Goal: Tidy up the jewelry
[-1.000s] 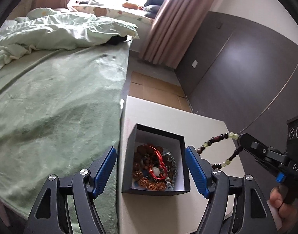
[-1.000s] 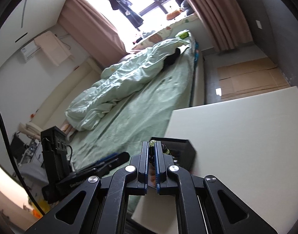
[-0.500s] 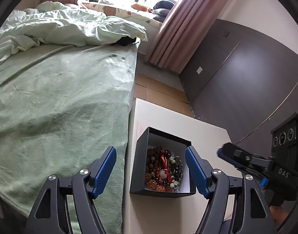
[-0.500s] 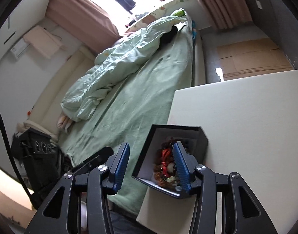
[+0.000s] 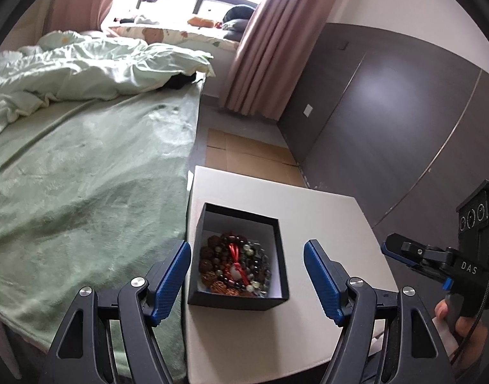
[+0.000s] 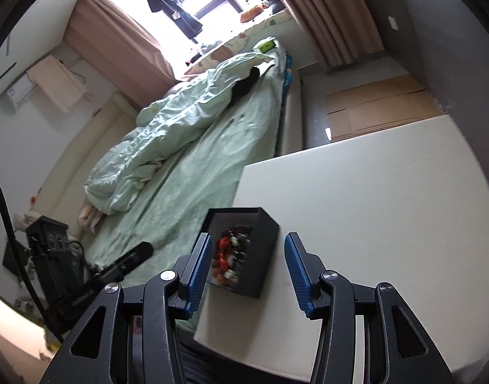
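Both claws stood apart and empty: the left claw straddled the black box from the near side, the right claw likewise. The bead jewelry lay heaped inside the box on the white surface, near its left edge. No loose pieces showed outside, so the gathering looked largely done.

Both wrist fisheyes are looking forward and downward along their own fingers, close above the white table. Left view is facing the black box straight on; right view is seeing it obliquely. Both are sharing box, table, green bed, window.
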`<action>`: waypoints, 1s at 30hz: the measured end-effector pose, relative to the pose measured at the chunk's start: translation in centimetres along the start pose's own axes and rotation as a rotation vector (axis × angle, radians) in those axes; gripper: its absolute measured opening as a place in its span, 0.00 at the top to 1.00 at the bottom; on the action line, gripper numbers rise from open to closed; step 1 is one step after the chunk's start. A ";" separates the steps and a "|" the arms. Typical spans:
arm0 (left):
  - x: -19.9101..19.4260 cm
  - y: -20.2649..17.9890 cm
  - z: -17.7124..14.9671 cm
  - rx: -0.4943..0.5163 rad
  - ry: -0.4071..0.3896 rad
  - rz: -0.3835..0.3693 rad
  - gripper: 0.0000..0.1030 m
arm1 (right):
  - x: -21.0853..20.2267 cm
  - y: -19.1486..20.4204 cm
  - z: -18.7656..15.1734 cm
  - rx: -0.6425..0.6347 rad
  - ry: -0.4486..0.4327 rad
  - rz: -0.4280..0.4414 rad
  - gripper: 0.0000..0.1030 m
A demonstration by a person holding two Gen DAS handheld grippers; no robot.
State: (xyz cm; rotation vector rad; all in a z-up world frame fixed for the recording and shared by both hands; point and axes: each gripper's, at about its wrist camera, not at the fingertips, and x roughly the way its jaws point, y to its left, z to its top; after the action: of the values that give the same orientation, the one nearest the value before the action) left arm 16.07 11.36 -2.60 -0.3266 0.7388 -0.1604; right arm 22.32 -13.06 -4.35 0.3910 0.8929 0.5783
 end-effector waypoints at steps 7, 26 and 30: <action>-1.9 -3.0 -1.4 0.094 -0.019 0.009 0.13 | -3.9 -0.4 -1.8 -0.018 -0.026 -0.077 0.42; -8.8 -8.4 -7.1 0.228 -0.114 0.047 0.00 | -13.9 2.4 -9.0 -0.121 -0.172 -0.303 0.00; -10.0 -9.1 -8.2 0.230 -0.134 0.050 0.00 | -15.8 2.4 -10.3 -0.121 -0.196 -0.308 0.00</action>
State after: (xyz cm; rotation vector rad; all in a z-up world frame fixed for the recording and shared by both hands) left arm 2.88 3.49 1.25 -0.0985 0.5881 -0.1727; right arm 5.41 -20.13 0.73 0.1909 0.7076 0.3023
